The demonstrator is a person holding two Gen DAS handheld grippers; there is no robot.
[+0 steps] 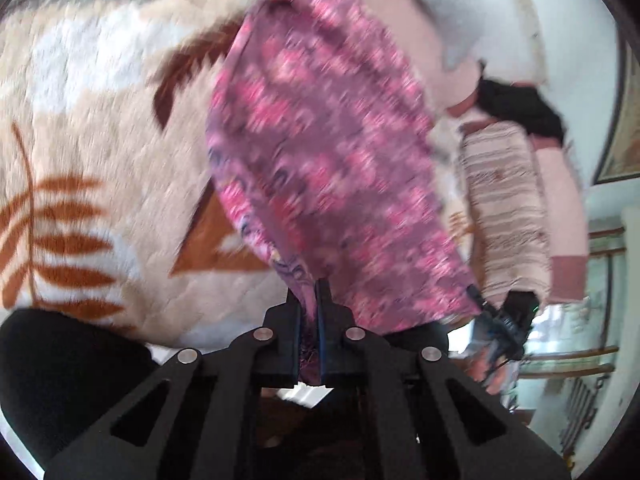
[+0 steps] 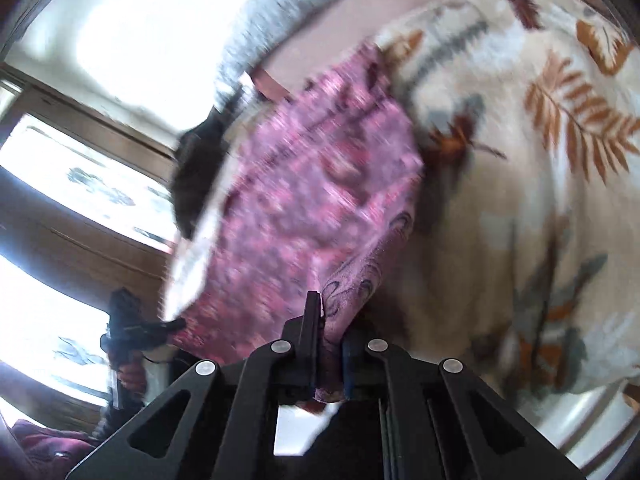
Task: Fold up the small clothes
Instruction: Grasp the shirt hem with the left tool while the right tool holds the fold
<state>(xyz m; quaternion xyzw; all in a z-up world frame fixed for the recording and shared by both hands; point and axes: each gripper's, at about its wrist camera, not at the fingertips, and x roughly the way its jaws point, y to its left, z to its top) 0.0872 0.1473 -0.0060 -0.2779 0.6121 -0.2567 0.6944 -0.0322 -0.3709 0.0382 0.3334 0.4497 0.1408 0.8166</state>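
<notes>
A small purple garment with a pink flower print [image 1: 320, 152] hangs in the air above the bed, blurred by motion. My left gripper [image 1: 309, 292] is shut on one corner of it, cloth pinched between the fingers. My right gripper [image 2: 326, 320] is shut on another corner of the garment [image 2: 312, 184]. The right gripper also shows in the left wrist view [image 1: 504, 320], holding the far lower corner. The left gripper shows in the right wrist view [image 2: 136, 328] at the other corner. The cloth is stretched between the two.
A cream fleece blanket with brown and grey leaf prints [image 1: 100, 152] covers the bed [image 2: 540, 200] below. A striped folded cloth [image 1: 508, 208], a black item [image 1: 520, 108] and a grey pillow [image 2: 288, 12] lie behind. Windows [image 2: 60, 184] are at left.
</notes>
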